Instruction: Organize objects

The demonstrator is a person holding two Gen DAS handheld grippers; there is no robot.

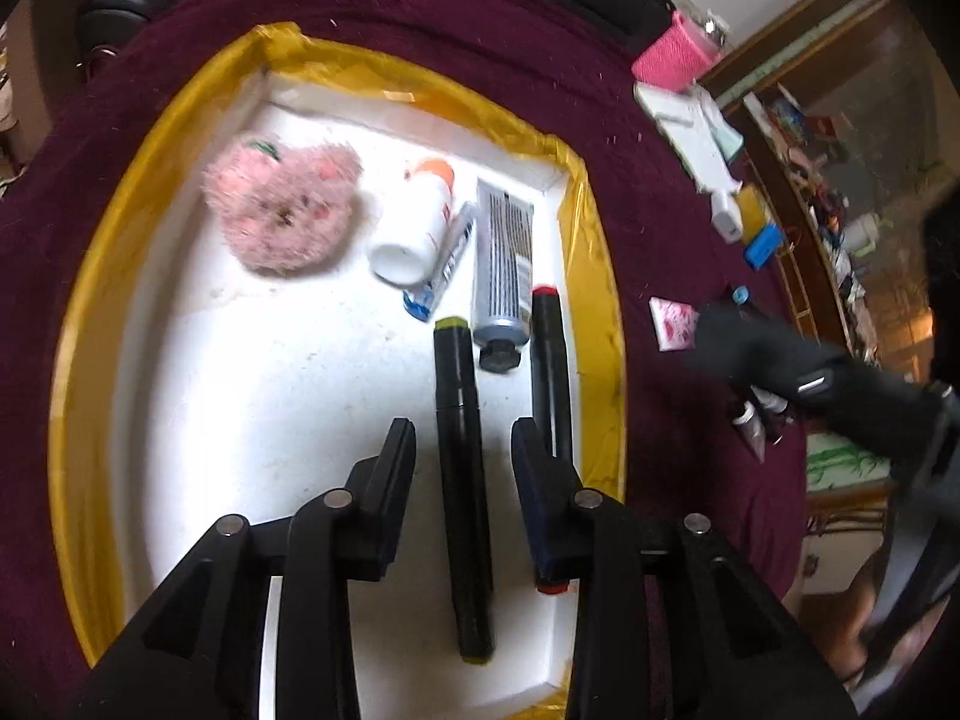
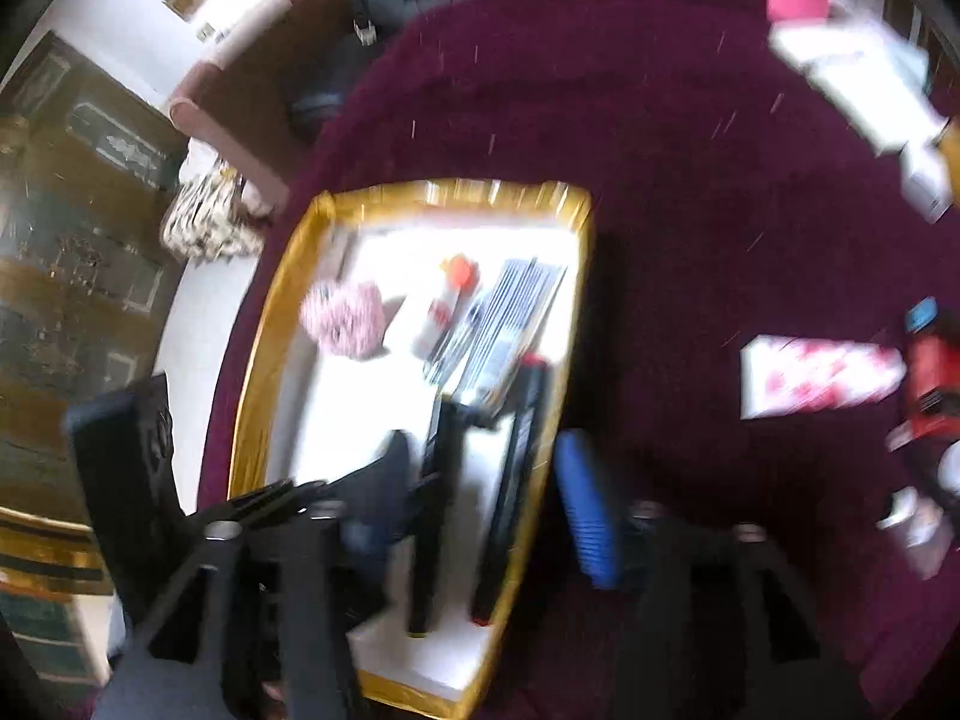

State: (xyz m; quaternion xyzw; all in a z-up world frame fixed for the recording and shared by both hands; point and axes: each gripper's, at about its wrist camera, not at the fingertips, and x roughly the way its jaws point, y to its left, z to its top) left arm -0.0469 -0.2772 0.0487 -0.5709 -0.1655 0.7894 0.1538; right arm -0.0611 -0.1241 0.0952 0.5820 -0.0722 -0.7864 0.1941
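A white tray with a yellow-taped rim lies on a maroon cloth. In it are a pink fluffy ball, a white bottle with an orange cap, a small blue-and-white tube, a grey tube with a black cap and two black markers. My left gripper is open over the tray. The yellow-ended marker lies flat between its fingers, untouched by the pads. The red-ended marker lies beside the right finger. In the blurred right wrist view my right gripper stands open above both markers at the tray's right rim.
On the cloth right of the tray lie a pink-and-white card, a blue item, a white box, a pink mesh item and small bottles. A red box sits at the far right. A dark chair stands behind.
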